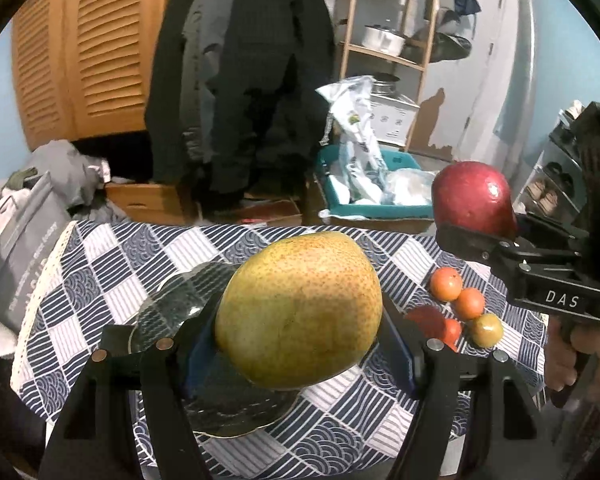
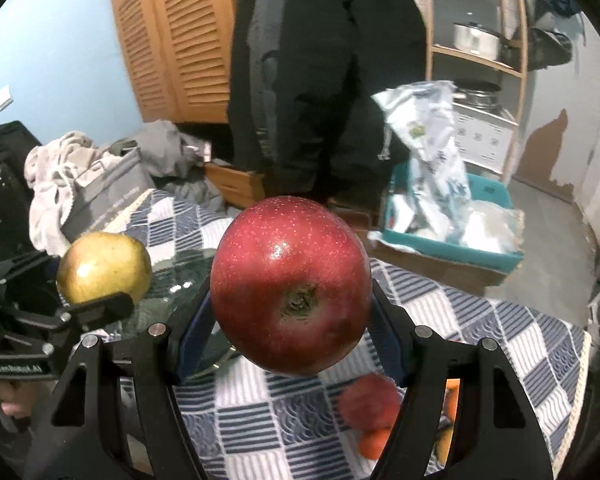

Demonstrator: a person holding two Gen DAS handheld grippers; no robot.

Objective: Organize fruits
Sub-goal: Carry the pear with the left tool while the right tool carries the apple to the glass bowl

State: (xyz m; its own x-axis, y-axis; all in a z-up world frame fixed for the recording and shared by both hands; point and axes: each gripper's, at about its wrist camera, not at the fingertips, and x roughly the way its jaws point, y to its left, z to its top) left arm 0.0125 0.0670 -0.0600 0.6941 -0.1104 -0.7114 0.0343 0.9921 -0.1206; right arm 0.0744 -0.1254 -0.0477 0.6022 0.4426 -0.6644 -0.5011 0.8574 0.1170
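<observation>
My left gripper [image 1: 298,320] is shut on a yellow-green pear [image 1: 300,308] and holds it above a clear glass plate [image 1: 168,300] on the checked tablecloth. My right gripper [image 2: 290,320] is shut on a red apple [image 2: 290,284], held in the air right of the plate [image 2: 188,276]. From the left wrist view the apple [image 1: 474,198] and right gripper show at the right. From the right wrist view the pear [image 2: 104,266] and left gripper show at the left. Several small orange and red fruits [image 1: 458,300] lie on the cloth at the right, also partly visible under the right gripper [image 2: 370,404].
The table [image 1: 100,256] has a blue-and-white checked cloth with a lace edge. A grey bag [image 1: 24,248] and clothes lie at its left. Beyond it stand a teal bin [image 1: 372,196] with plastic bags, dark hanging coats, a wooden shelf and a louvred cupboard.
</observation>
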